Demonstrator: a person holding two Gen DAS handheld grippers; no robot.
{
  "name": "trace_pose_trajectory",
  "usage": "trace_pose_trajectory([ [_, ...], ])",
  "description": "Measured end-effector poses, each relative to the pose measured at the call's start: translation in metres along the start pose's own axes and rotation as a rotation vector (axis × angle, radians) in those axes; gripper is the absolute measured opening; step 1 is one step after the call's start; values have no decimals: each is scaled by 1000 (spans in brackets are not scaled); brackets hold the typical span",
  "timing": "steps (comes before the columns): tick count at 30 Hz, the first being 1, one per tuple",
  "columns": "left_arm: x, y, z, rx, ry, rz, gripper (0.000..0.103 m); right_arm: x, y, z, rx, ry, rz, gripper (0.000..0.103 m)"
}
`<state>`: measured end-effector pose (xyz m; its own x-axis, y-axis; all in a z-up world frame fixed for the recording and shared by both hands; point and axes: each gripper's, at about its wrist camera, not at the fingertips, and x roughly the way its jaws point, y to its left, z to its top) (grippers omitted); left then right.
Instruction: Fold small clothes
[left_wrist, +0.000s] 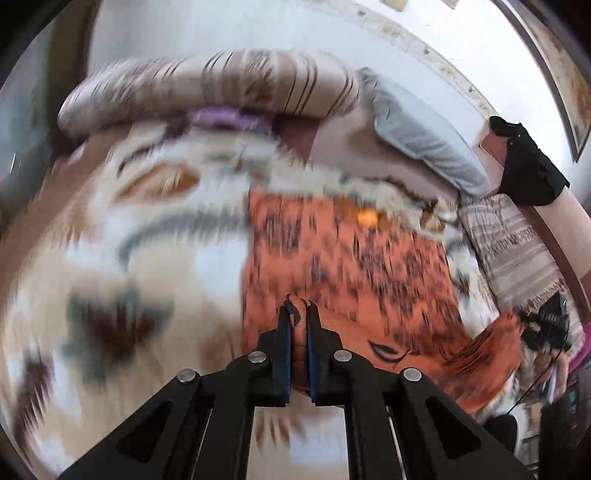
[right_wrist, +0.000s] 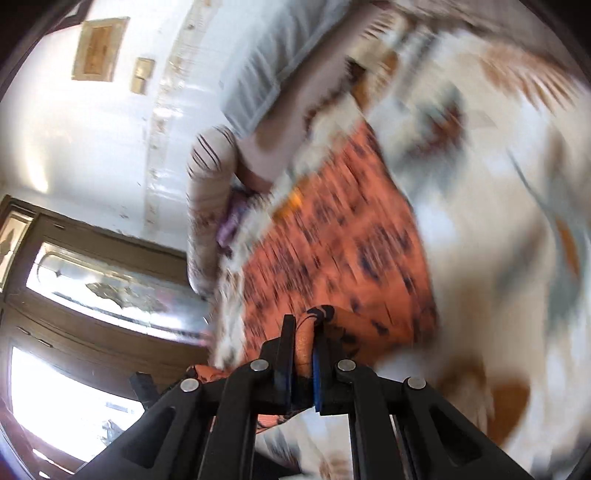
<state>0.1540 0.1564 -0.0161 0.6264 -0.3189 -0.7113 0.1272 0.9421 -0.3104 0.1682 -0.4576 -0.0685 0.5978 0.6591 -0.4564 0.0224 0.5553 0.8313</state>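
Note:
An orange garment with dark blue print (left_wrist: 343, 254) lies spread on a patterned cream blanket (left_wrist: 147, 236); both views are motion-blurred. My left gripper (left_wrist: 298, 306) is shut on a pinch of the garment's near edge. My right gripper (right_wrist: 304, 321) is shut on another bunched part of the orange garment (right_wrist: 332, 236), lifted above the blanket (right_wrist: 491, 229). In the left wrist view the right gripper (left_wrist: 546, 325) shows at the far right, holding the garment's other corner.
A striped beige bolster (left_wrist: 207, 85) and a grey pillow (left_wrist: 417, 129) lie at the head of the bed, with something purple (left_wrist: 229, 120) under the bolster. A black cloth (left_wrist: 528, 166) hangs on the bed frame. A wooden glazed door (right_wrist: 92, 280) stands beside the bed.

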Motion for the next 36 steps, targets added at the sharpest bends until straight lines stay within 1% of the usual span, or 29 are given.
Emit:
trace_pose_trajectory([
  [1,11,1,19,1,-13,3,7,6,4,20,-3,-18,4,7],
  [3,46,5,64,-19,-45,26,7,28,5,71,26,-73,-5,8],
  [4,61,5,79,-11,-52,41,11,41,2,93,34,-98,0,11],
  [5,85,5,95,5,-45,66,12,57,-1,115,20,-113,-7,11],
  [6,120,8,108,11,-13,110,21,78,-11,133,22,-103,-32,18],
  [7,144,14,112,-7,7,156,40,95,-24,142,65,-89,-73,47],
  [8,169,22,111,-39,42,187,52,110,-37,146,104,-77,-153,75],
  [9,186,30,109,-71,101,199,64,119,-48,142,114,-87,-243,91],
  [10,199,37,104,-85,144,214,64,118,-51,138,111,-104,-251,91],
  [11,203,46,100,-102,160,235,64,114,-52,130,112,-121,-238,91],
  [13,188,56,98,-119,104,247,64,98,-42,108,65,-156,-272,91],
  [14,169,61,94,-140,60,259,64,88,-34,97,27,-151,-281,91],
  [15,151,65,90,-168,25,252,65,78,-26,83,-5,-144,-283,91],
  [17,121,68,76,-232,-16,214,68,63,-16,50,-14,-135,-269,91],
  [18,101,66,59,-271,-41,190,68,58,-15,31,11,-105,-256,91],
  [20,86,55,37,-297,-49,151,71,56,-18,-8,88,-73,-210,91],
  [21,82,46,19,-310,-38,125,72,60,-21,-18,116,-48,-201,91],
  [22,82,40,11,-314,-25,108,72,65,-24,-26,143,-31,-187,91],
  [24,92,27,-9,-344,1,66,72,79,-28,-31,193,-32,-170,91],
  [26,104,17,-14,-352,32,49,72,94,-33,-24,234,-52,-144,91],
  [28,120,9,-13,-349,48,34,72,100,-41,-19,300,-83,-179,91],
  [29,129,7,-13,-350,59,46,72,104,-42,-14,318,-105,-189,91],
  [31,144,9,-14,-390,80,72,72,108,-38,-7,318,-142,-208,91],
  [32,147,11,-14,-413,73,76,72,110,-37,-5,322,-153,-216,91],
  [33,148,12,-8,-419,45,89,72,112,-37,-2,333,-172,-227,90],
  [35,151,10,-1,-416,44,96,72,116,-36,4,342,-202,-241,85],
  [36,155,11,5,-415,48,94,72,118,-36,9,337,-203,-248,70],
])
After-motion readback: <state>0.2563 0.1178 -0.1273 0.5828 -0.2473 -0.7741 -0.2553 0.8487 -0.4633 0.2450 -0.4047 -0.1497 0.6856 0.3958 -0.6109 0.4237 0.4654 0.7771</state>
